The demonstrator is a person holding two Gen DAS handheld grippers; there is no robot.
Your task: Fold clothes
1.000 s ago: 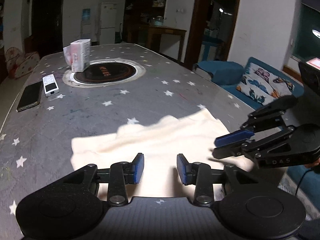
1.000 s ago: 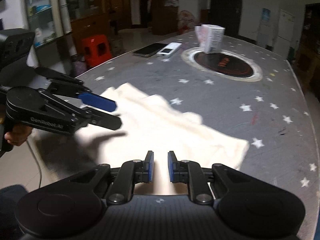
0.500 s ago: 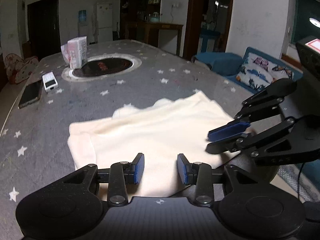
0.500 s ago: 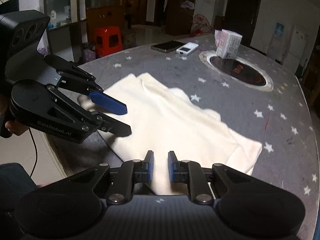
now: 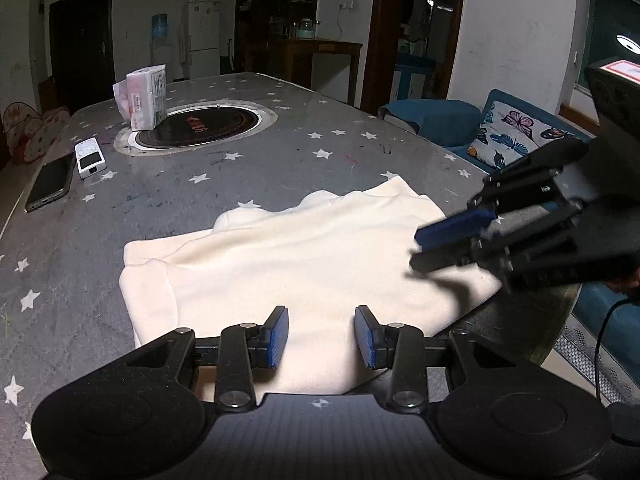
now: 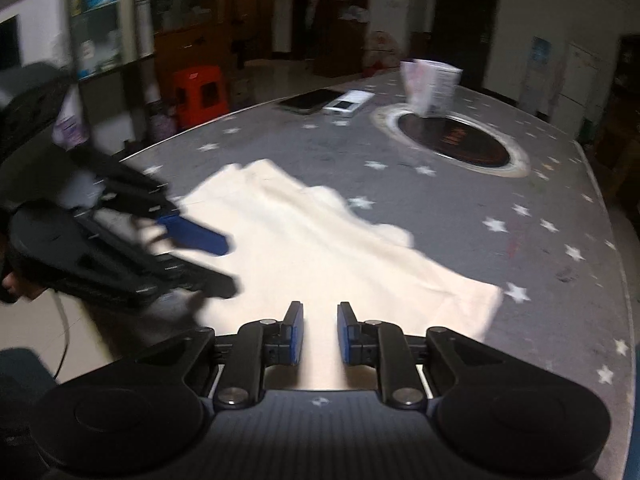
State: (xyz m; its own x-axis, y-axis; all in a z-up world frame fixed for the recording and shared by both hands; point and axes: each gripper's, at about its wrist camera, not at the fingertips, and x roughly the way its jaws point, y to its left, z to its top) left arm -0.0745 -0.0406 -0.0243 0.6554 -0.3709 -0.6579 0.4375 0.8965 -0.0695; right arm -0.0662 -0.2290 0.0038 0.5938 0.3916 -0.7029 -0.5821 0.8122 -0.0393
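Observation:
A cream garment (image 5: 304,264) lies folded flat on the grey star-patterned table (image 5: 280,168), near its front edge. It also shows in the right wrist view (image 6: 320,256). My left gripper (image 5: 320,336) is open and empty, just above the garment's near edge. My right gripper (image 6: 318,332) is open with a narrow gap and empty, over the garment's near side. The right gripper also shows in the left wrist view (image 5: 448,244), hovering above the garment's right edge. The left gripper shows blurred in the right wrist view (image 6: 216,264) at the garment's left.
A tissue pack (image 5: 146,96) stands on a round black hob (image 5: 200,128) at the table's far end. A phone (image 5: 50,188) and a white remote (image 5: 90,158) lie at the far left. A blue sofa with a butterfly cushion (image 5: 516,136) is at the right.
Both grippers have pulled back and lifted away from the garment, which now lies flatter and squarer. The right wrist view is blurred from motion.

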